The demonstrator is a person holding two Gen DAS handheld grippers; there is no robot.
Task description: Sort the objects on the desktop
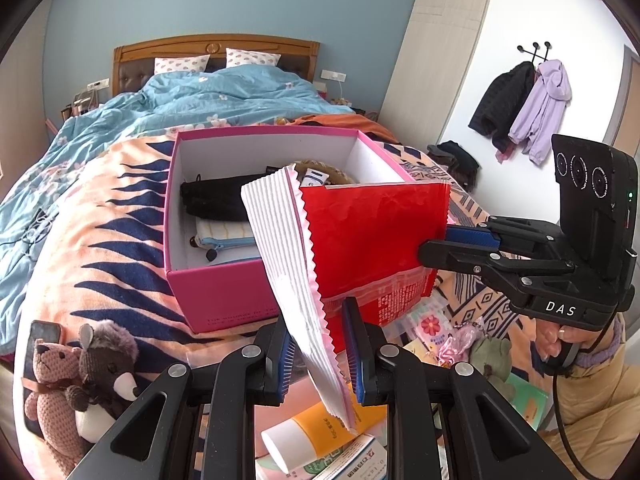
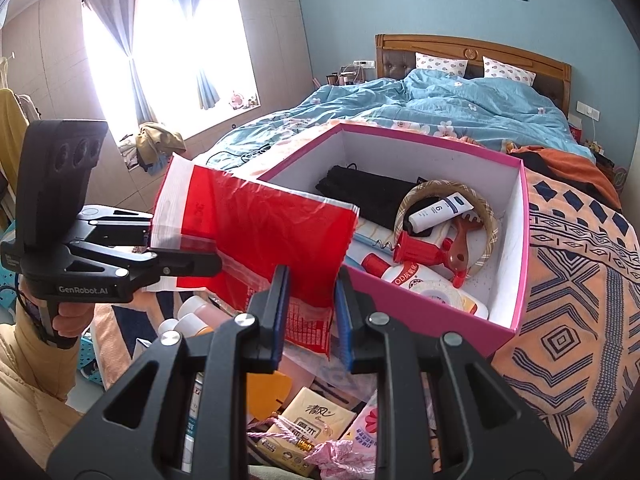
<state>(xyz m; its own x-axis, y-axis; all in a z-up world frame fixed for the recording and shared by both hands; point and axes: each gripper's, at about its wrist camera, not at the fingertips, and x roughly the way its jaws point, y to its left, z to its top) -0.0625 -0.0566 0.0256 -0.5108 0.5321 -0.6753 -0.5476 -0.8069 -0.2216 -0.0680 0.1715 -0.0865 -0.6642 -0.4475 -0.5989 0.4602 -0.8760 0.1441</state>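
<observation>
Left wrist view: left gripper [image 1: 320, 356] at bottom centre pinches the white crimped end of the red packet [image 1: 372, 240], w/ the right gripper [image 1: 434, 246] coming in from the right edge & clamped on the packet's far end. Packet hangs mid-frame, stretched btwn both, just in front of the pink box [image 1: 216, 296]. Right wrist view: right gripper [image 2: 310, 312] nips the packet's lower edge at centre, box [image 2: 404, 304] to the right holding a black pouch [image 2: 360, 192], tube [image 2: 440, 210] & bottle [image 2: 416, 280].

Both tools black plastic w/ silver screws, blue ribbed pads. Right tool [image 1: 448, 246], right of frame: white "DAS" lettering, 3 round lenses, green LED, black cable. Left tool [image 2: 188, 258], left of frame: "GenRobot.AI" lettering. Sleeves [image 2: 28, 384] padded, yellow-tan.
</observation>
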